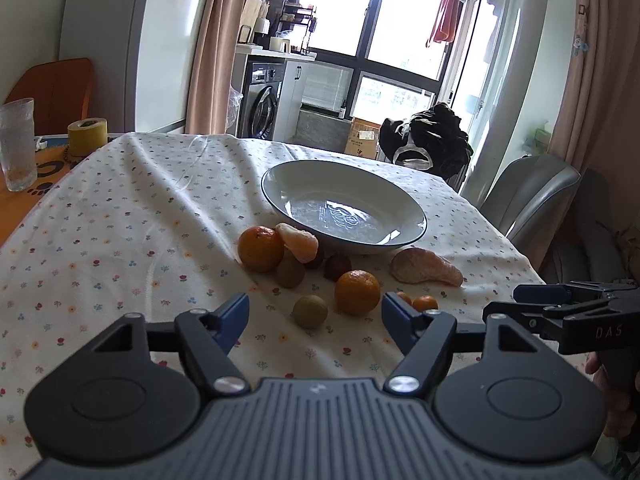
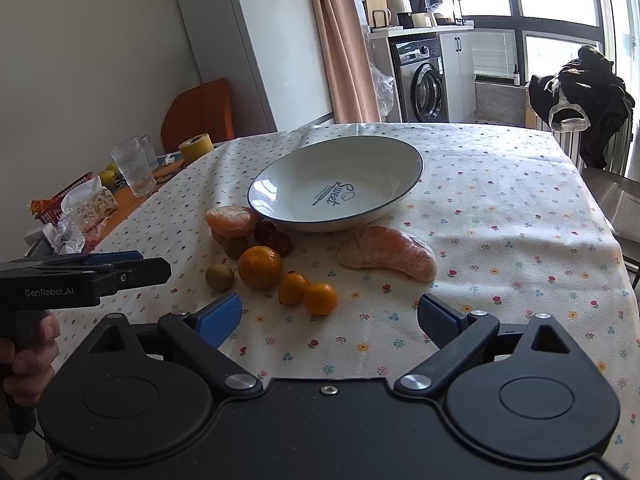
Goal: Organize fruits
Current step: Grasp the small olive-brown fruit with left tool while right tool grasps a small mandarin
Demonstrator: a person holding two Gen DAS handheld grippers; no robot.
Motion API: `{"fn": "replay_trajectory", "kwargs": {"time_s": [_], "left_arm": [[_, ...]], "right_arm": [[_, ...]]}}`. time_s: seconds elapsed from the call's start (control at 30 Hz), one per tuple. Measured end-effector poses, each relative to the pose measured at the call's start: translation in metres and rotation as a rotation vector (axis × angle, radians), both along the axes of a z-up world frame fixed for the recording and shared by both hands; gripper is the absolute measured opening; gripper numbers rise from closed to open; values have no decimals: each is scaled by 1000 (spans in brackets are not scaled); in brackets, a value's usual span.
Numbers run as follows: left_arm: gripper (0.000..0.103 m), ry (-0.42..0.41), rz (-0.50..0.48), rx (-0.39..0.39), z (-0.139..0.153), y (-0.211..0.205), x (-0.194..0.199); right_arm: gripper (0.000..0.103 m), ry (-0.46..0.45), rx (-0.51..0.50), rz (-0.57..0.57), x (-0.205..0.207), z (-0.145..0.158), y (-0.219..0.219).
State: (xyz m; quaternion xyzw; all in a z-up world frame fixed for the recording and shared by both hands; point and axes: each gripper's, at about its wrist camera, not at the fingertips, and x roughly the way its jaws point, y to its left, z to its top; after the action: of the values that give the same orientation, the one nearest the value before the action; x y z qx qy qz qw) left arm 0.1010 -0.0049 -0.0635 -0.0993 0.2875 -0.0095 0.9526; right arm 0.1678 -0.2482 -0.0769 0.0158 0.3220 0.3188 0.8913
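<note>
A white plate (image 1: 280, 184) (image 2: 400, 168) with a dark rim sits empty on the flowered tablecloth. In front of it lie mandarins (image 1: 357, 292) (image 2: 260, 267), two small kumquats (image 2: 320, 299) (image 1: 425, 303), brown longans (image 1: 310, 311) (image 2: 219, 277), dark red fruits (image 2: 276, 238) and two peeled citrus pieces (image 1: 426, 267) (image 2: 386, 253) (image 2: 232, 220). My left gripper (image 1: 314, 316) hovers open just short of the fruit, a longan between its blue pads. My right gripper (image 2: 330, 318) is open too, close behind the kumquats, holding nothing.
At the left edge stand a drinking glass (image 1: 17, 144) (image 2: 134, 166), a yellow tape roll (image 1: 87, 137) (image 2: 196, 146) and snack packets (image 2: 84, 208). A grey chair (image 1: 528, 196) is at the right side. A hand (image 2: 30, 356) holds the left gripper's grip.
</note>
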Motion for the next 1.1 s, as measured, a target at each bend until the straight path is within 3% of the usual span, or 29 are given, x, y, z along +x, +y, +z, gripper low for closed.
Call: {"fn": "replay_trajectory", "kwargs": {"time_s": [0.2, 0.3, 0.57, 0.7, 0.8, 0.93, 1.1], "left_arm": [[62, 26, -13, -13, -7, 3, 17], [54, 46, -20, -9, -12, 2, 28], [42, 101, -8, -13, -27, -4, 49], [42, 119, -2, -67, -32, -1, 55], [41, 115, 0, -39, -34, -5, 57], [26, 124, 4, -45, -41, -3, 59], [25, 116, -12, -34, -40, -3, 56]], "right_arm": [[76, 32, 12, 40, 15, -4, 9], [73, 48, 11, 55, 23, -8, 15], [52, 99, 3, 86, 40, -23, 23], [45, 99, -8, 107, 43, -26, 26], [41, 100, -17, 116, 45, -29, 26], [25, 70, -37, 125, 44, -32, 30], [23, 66, -37, 123, 44, -31, 32]]}}
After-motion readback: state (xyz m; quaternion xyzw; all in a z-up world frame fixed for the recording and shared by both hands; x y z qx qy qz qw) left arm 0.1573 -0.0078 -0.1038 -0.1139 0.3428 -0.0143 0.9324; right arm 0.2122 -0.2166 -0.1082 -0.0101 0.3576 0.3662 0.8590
